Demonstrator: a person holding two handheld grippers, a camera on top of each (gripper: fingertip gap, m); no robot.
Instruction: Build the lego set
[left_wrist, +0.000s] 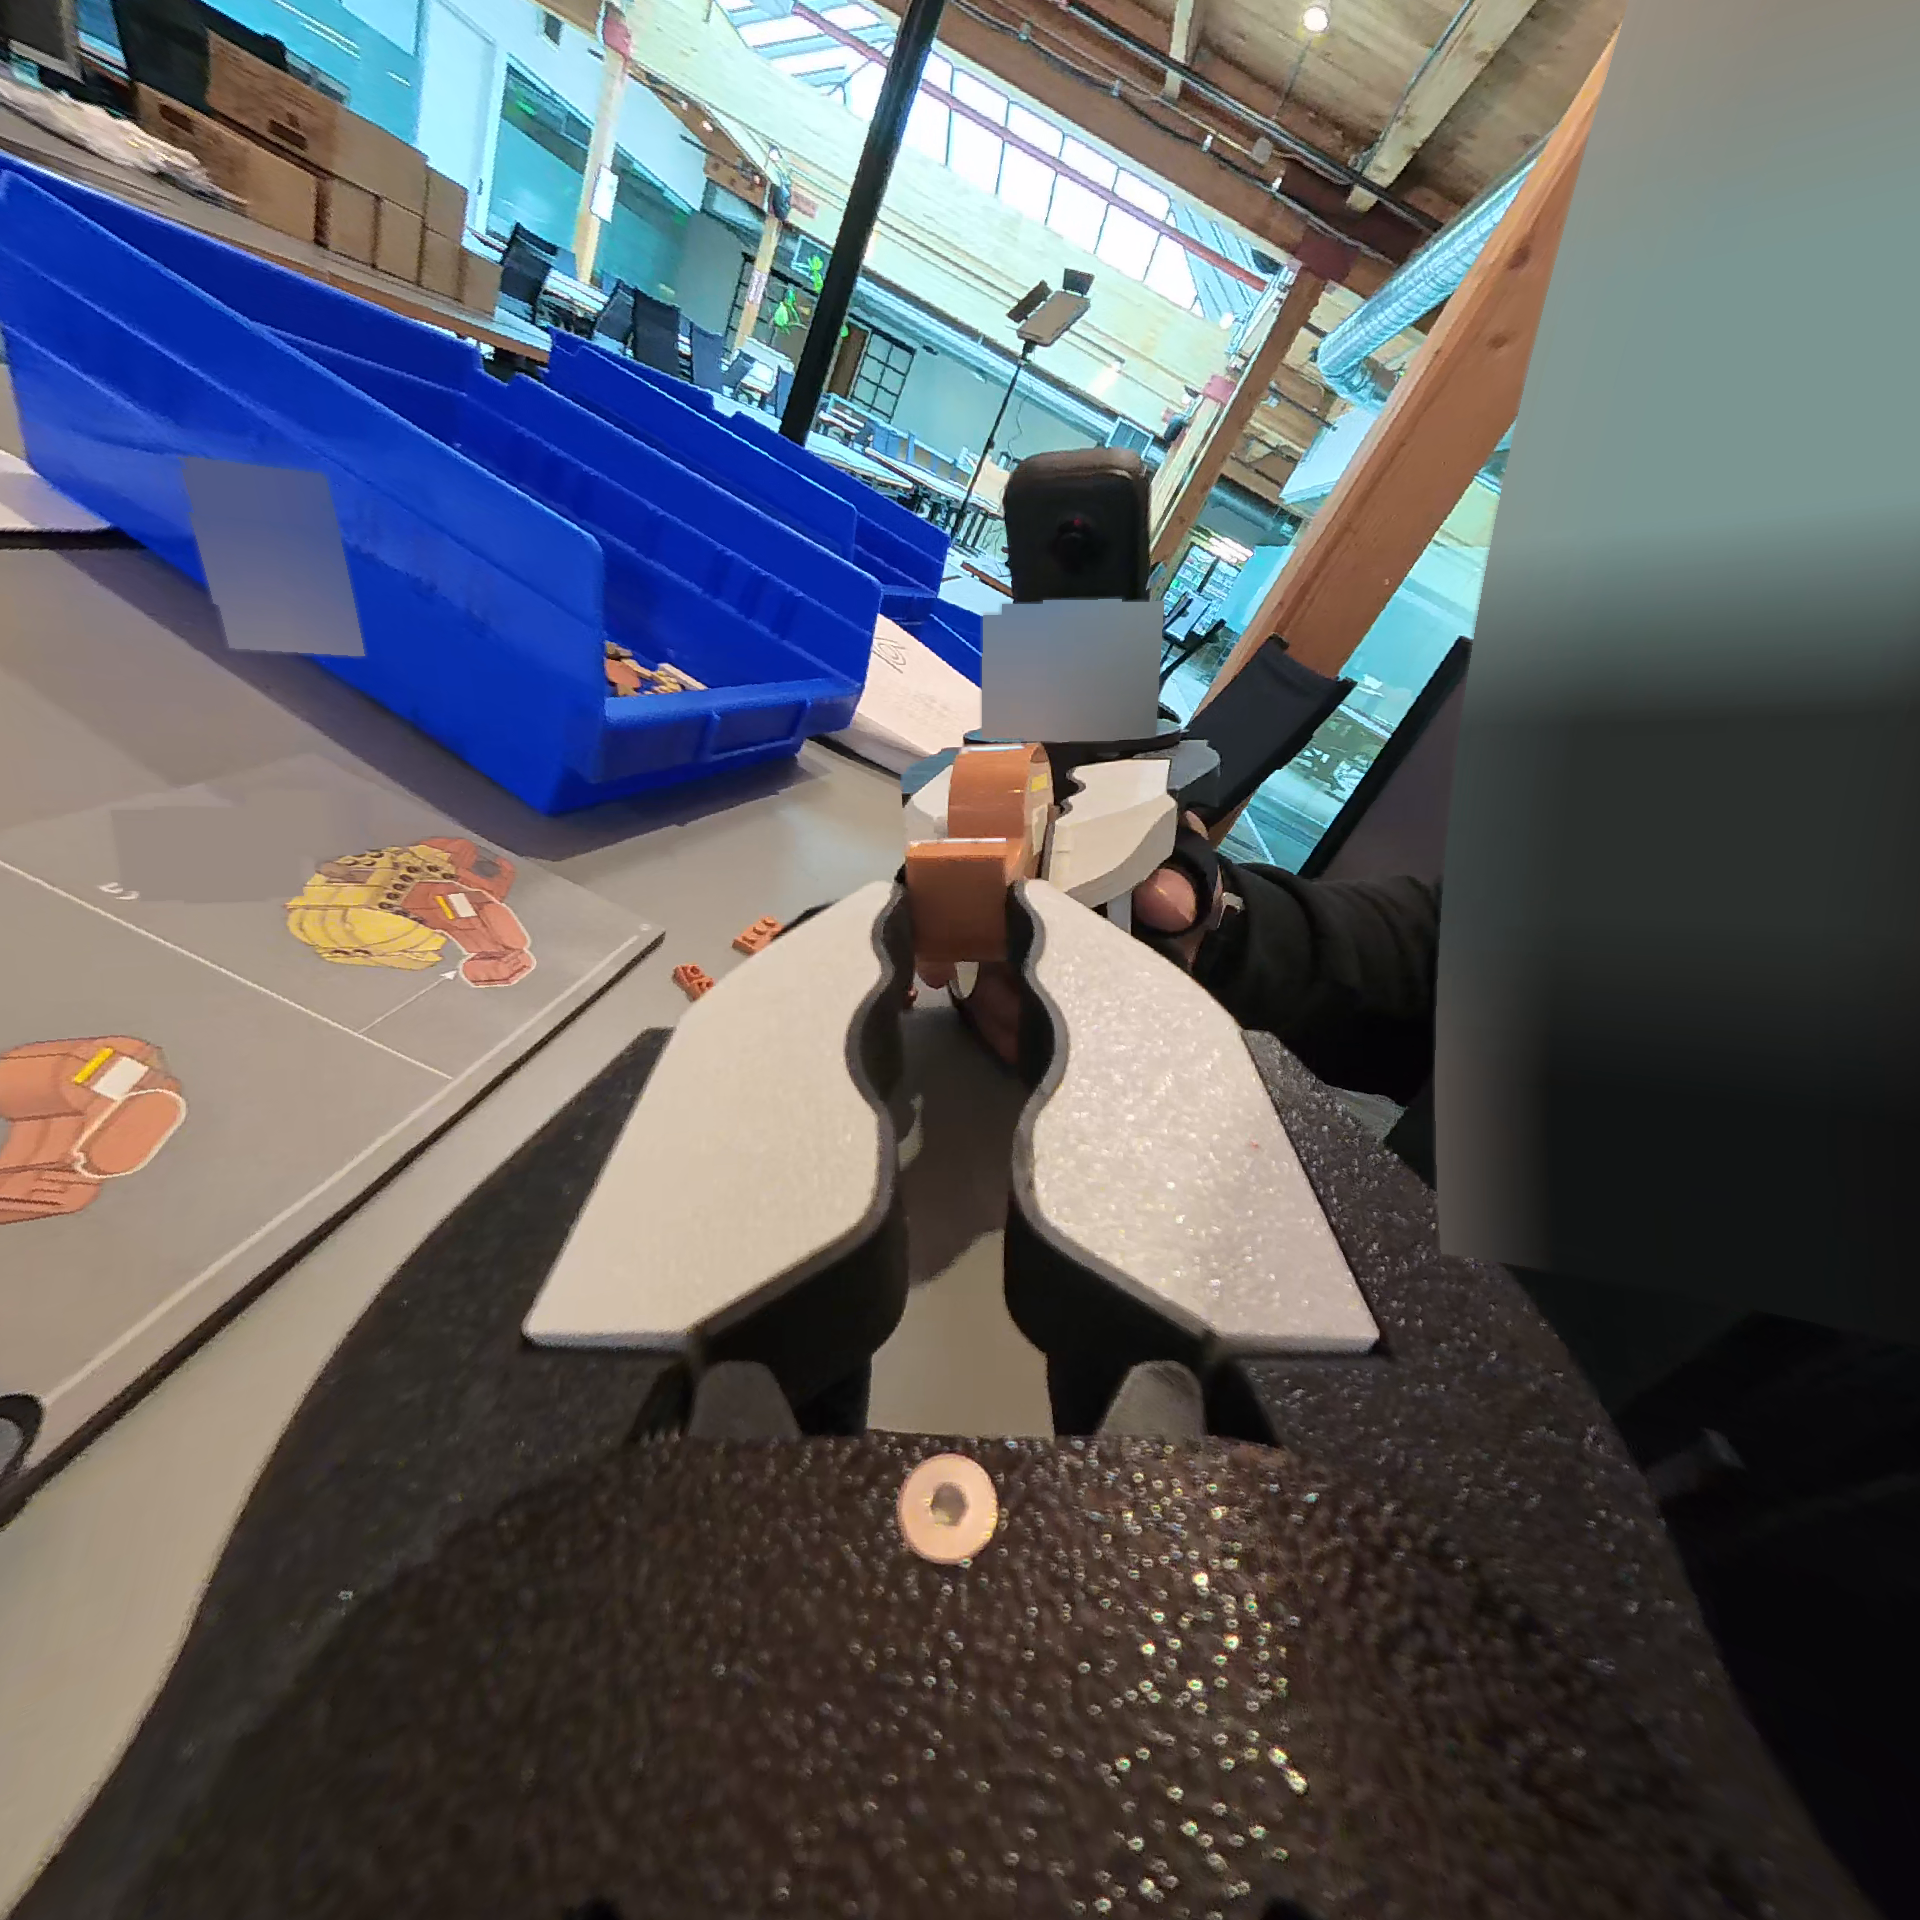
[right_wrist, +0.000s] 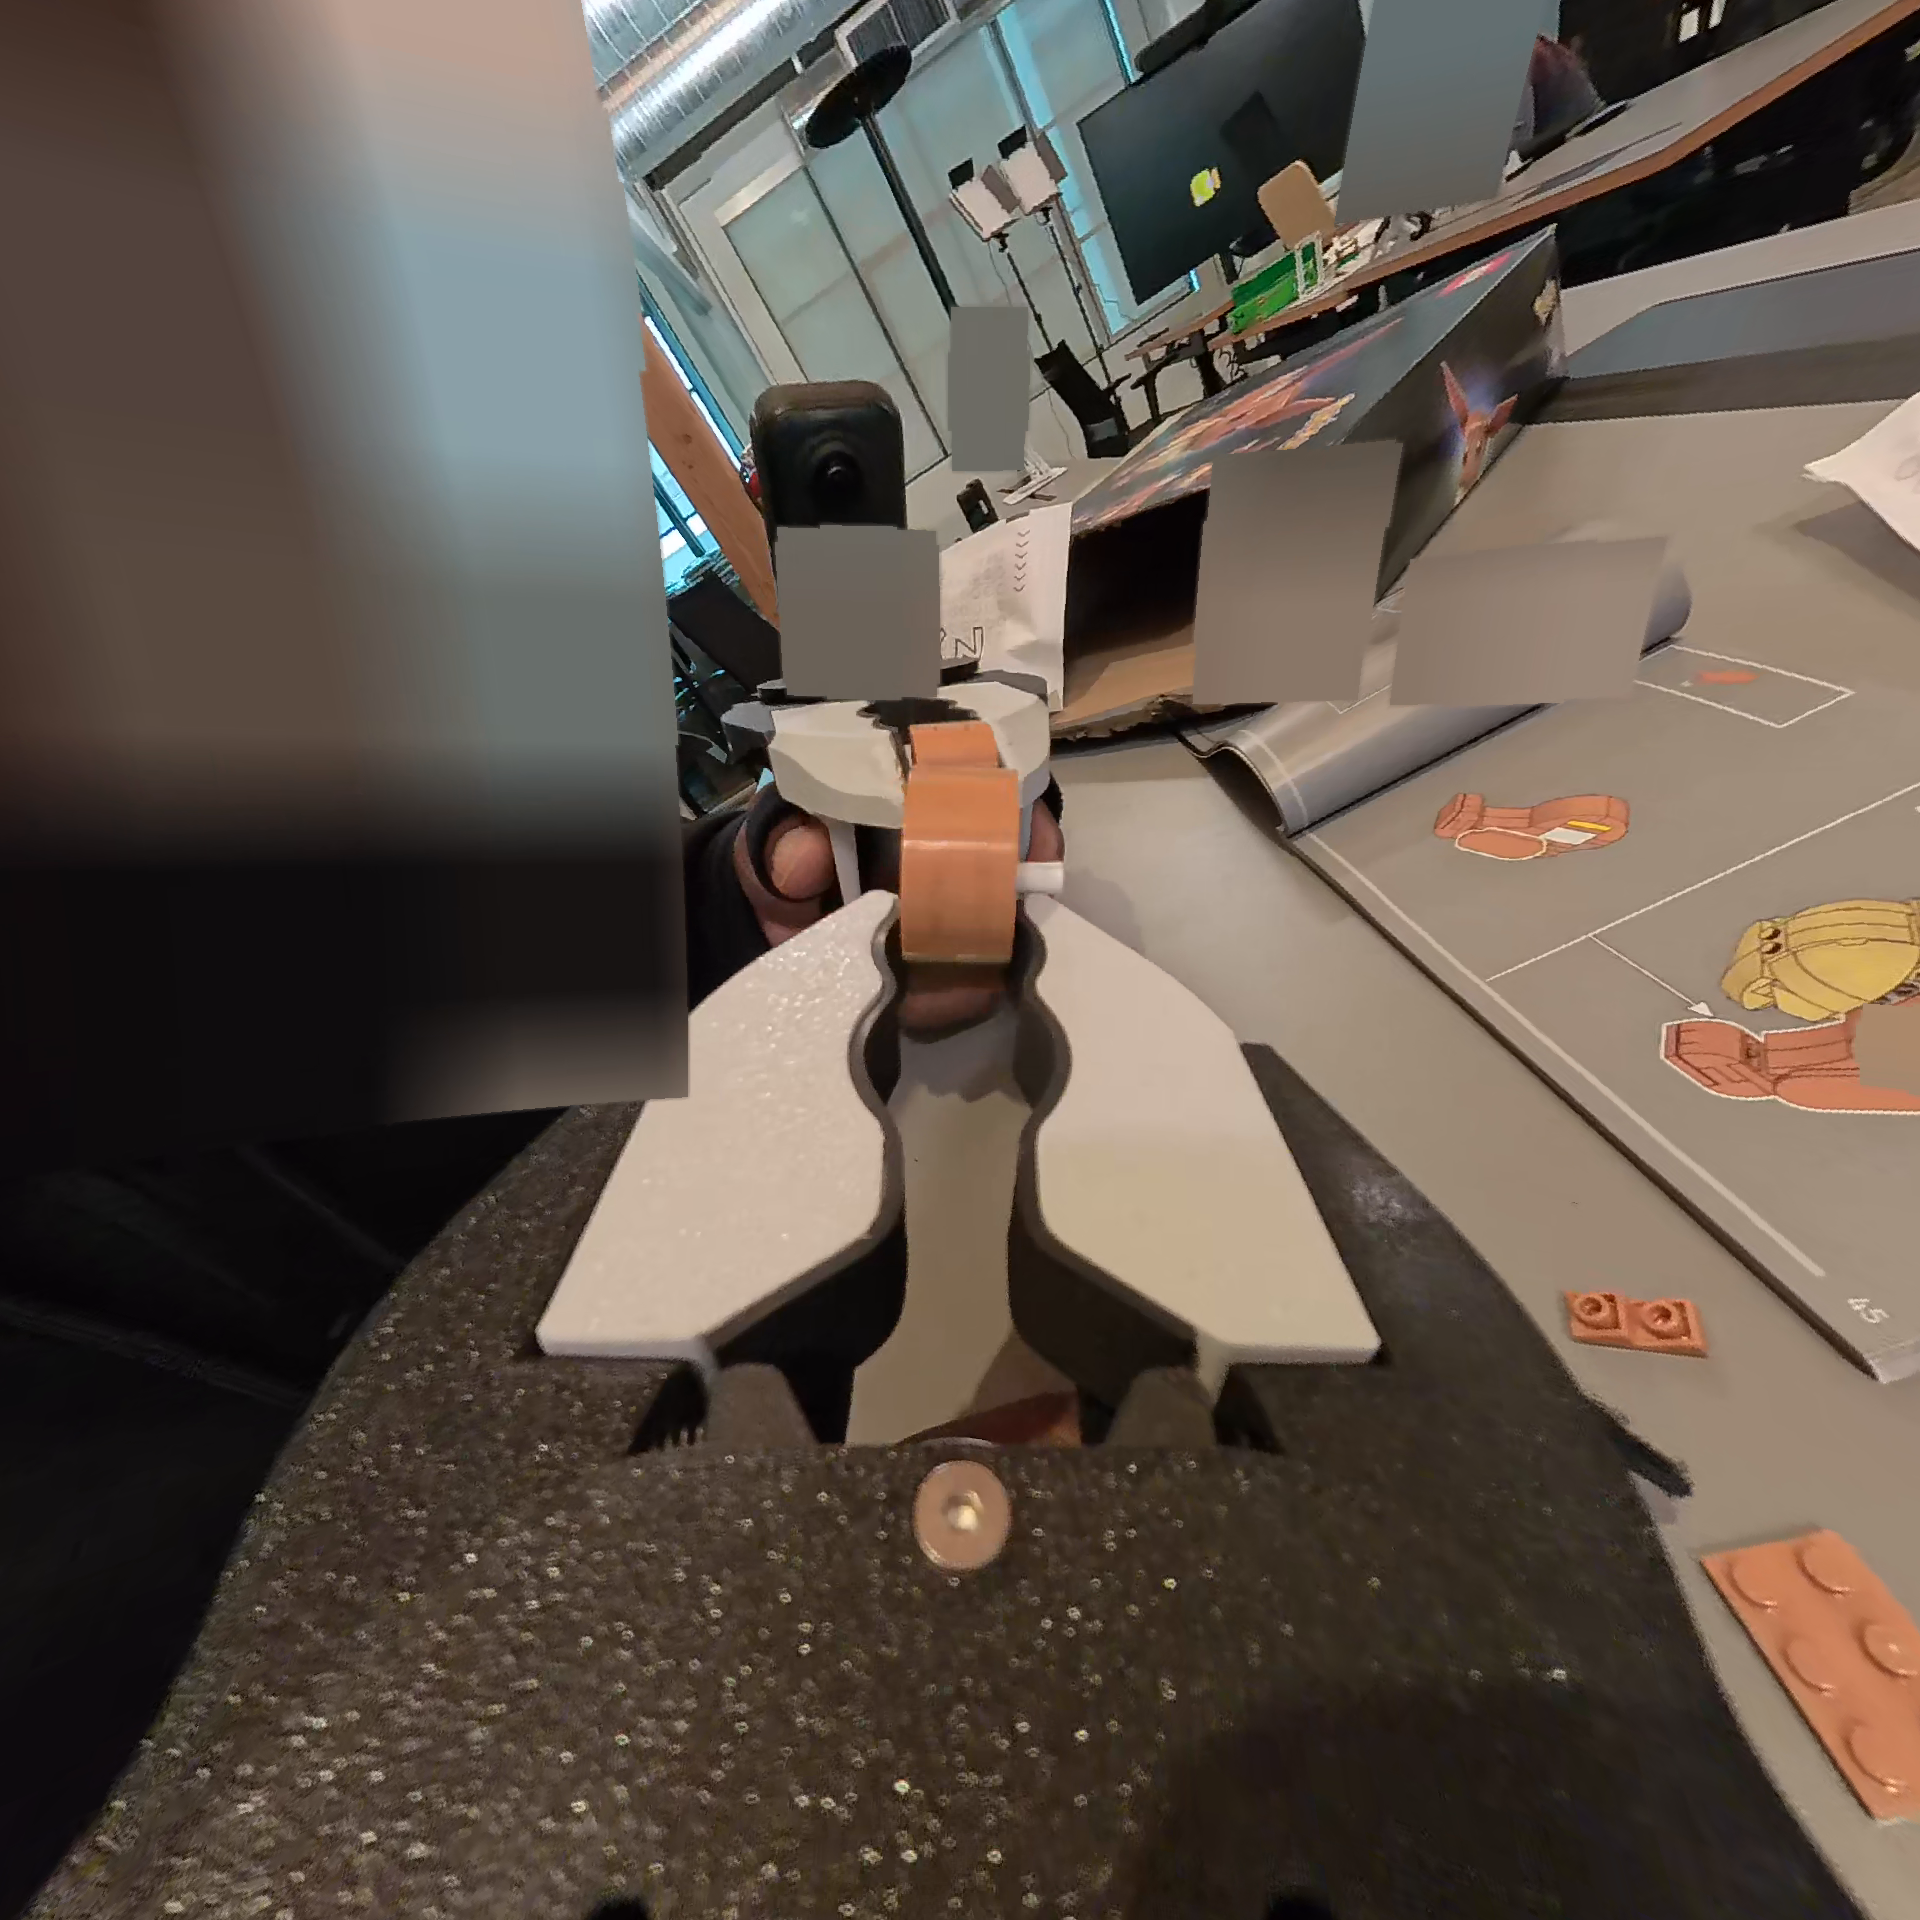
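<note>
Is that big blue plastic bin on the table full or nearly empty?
Nearly empty. The blue plastic bin shows only a small heap of brown and tan toy bricks at its near end; its inner wall above is bare.

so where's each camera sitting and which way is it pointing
Left wrist view: on the left hand-held gripper, looking along its fingers across the table at blue bins; own fingers clamp a brown piece; the opposite gripper and a gloved hand face it.
Right wrist view: on the right hand-held gripper, facing a booklet and box; own fingers clamp a brown piece.
Shared: the joined brown pieces, each other's gripper, the booklet.
</note>
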